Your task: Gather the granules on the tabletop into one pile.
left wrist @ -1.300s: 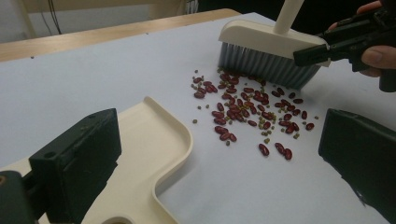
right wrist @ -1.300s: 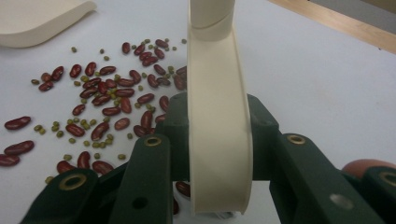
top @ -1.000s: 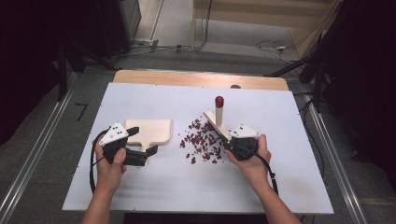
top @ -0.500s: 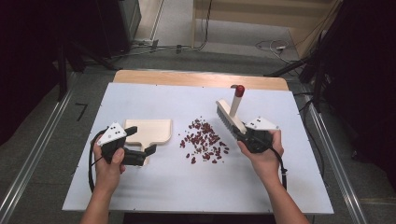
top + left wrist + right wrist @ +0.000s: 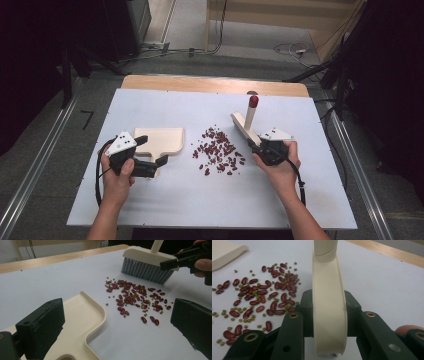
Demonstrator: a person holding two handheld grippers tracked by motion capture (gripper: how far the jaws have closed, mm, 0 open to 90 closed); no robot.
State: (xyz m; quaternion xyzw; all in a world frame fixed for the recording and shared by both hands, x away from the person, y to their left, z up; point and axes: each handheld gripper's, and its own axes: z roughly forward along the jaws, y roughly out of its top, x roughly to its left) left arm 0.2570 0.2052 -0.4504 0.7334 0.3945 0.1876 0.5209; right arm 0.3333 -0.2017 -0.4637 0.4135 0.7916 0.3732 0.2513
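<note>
A pile of red beans (image 5: 218, 150) mixed with small green ones lies mid-table. To its left sits a cream dustpan (image 5: 160, 140), mouth toward the pile. My left gripper (image 5: 150, 150) stands open over the dustpan's handle, its jaws wide apart in the left gripper view (image 5: 117, 315) with the dustpan (image 5: 80, 322) under the left jaw. My right gripper (image 5: 257, 146) is shut on the head of a cream brush (image 5: 245, 127) with a red-tipped handle, just right of the beans. In the right gripper view both jaws (image 5: 328, 305) press on the brush back (image 5: 328, 285), beans (image 5: 259, 297) to the left.
The white table top (image 5: 200, 200) has bare room in front of and behind the beans. A wooden strip (image 5: 215, 84) runs along the far edge. Cables trail from both grippers toward the near edge. Dark stands and floor surround the table.
My right gripper has carried the brush rightward, from the edge of the bean pile to a spot just beside it. The left gripper and the dustpan have stayed put.
</note>
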